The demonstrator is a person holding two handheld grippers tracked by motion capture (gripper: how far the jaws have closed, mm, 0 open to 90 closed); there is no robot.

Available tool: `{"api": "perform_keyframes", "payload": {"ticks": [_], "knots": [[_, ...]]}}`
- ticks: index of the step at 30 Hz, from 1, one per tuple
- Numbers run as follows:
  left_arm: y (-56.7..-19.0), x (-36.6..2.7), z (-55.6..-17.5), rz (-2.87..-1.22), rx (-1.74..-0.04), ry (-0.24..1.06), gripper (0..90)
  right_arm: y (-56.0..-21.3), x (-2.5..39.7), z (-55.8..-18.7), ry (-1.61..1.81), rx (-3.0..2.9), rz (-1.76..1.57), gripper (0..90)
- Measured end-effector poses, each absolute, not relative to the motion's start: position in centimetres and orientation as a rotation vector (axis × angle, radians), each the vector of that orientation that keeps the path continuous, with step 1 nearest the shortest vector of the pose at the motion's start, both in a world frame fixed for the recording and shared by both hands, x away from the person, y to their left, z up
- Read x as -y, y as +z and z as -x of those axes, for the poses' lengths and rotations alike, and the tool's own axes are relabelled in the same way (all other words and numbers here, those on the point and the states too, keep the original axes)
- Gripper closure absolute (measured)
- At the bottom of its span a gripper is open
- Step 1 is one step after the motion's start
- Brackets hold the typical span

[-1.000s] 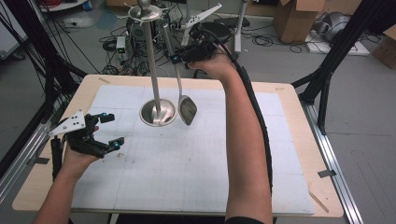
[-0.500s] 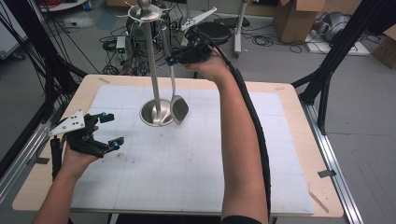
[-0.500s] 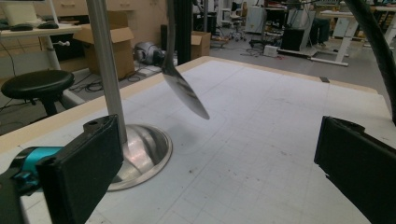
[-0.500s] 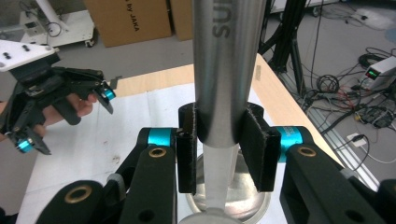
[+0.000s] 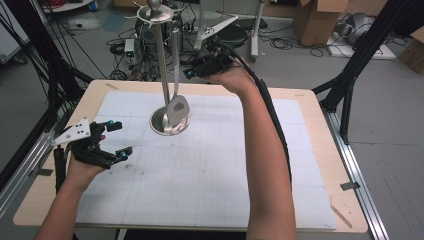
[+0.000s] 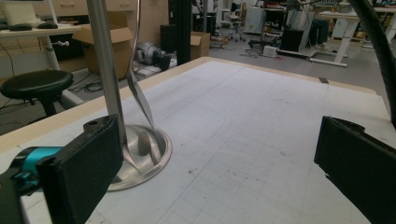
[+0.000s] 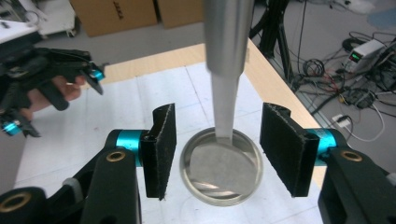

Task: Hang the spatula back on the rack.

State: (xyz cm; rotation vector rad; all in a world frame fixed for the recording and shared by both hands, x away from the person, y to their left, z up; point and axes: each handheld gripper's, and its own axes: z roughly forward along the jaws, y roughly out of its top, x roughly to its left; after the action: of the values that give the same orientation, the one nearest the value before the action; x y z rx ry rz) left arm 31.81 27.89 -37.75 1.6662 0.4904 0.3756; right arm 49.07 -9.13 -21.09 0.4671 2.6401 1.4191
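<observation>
Over by the table's (image 5: pixel 320 150) left edge, the left gripper (image 5: pixel 111 140) rests low on the white mat (image 5: pixel 210 175), its jaws spread wide with nothing between them. Toward the far edge, a little left of the middle, stands the steel rack (image 5: pixel 162 60), its round base (image 5: pixel 161 120) sitting on the mat. The spatula (image 5: pixel 176 102) hangs beside the pole, its blade down over the base. Just right of it, the right gripper (image 5: pixel 192 72) is held high by the spatula's handle, jaws parted on either side, not gripping it.
</observation>
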Motion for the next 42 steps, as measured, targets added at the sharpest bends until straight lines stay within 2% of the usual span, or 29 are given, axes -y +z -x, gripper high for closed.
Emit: {"api": "perform_keyframes", "payload": {"ticks": [4,11,14,21,29,42], "knots": [[-37.7,-27.8,-31.8,-1.672,-0.488,0.379,1.8,-21.9,10.3,-48.1,1.415,-2.611,-0.474,37.0],[-37.8,-27.7,-31.8,-1.68,-0.49,0.374,1.7,-22.3,12.6,-46.6,1.417,-2.586,-0.492,33.3],[-37.9,-27.6,-31.8,-1.683,-0.489,0.372,1.8,-22.4,13.1,-45.8,1.399,-2.614,-0.508,27.5],[-37.9,-27.5,-31.9,-1.687,-0.486,0.369,1.8,-22.8,13.7,-43.1,1.432,-2.608,-0.433,26.5],[-38.0,-27.5,-32.0,-1.685,-0.485,0.364,1.7,-23.0,14.4,-40.4,1.518,-2.588,-0.354,21.4],[-38.1,-27.2,-32.1,-1.689,-0.482,0.355,1.7,-25.1,17.8,-37.1,1.658,-2.485,-0.37,16.2]]}}
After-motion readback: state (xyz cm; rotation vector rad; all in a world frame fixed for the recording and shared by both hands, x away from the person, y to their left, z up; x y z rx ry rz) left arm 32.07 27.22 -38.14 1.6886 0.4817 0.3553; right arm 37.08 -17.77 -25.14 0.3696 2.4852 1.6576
